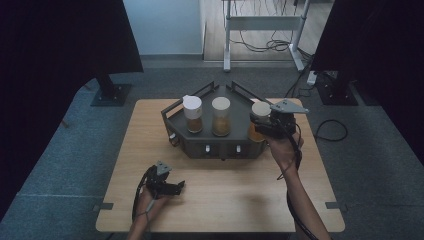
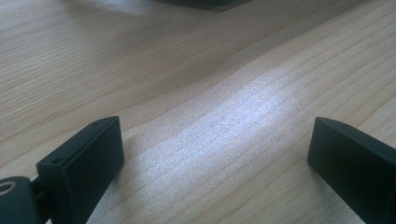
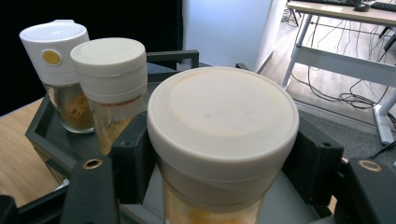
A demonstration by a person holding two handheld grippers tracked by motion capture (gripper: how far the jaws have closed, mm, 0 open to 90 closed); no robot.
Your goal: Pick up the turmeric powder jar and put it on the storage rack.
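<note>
Nearest the right gripper's camera stood a jar [image 3: 223, 140] with a cream lid and orange-yellow contents, clamped below the lid between the black jaws of the right gripper [image 3: 219, 168], one jaw pressing each side; in the high view this jar [image 1: 260, 111] sat at the right end of a dark angular tray [image 1: 172, 120] on the far half of a wooden table [image 1: 220, 200], with the right gripper [image 1: 270, 125] at it and the person's right hand [image 1: 285, 147] behind; two more jars stood in the tray to its left, a middle jar [image 1: 220, 116] with a plain cream lid and a left jar [image 1: 192, 114] with a white spouted cap bearing a yellow dot [image 3: 51, 57]; the left gripper [image 1: 172, 187] lay low over the near left of the table, well apart from the tray, its jaws wide apart over bare wood [image 2: 210, 116] with nothing between them
</note>
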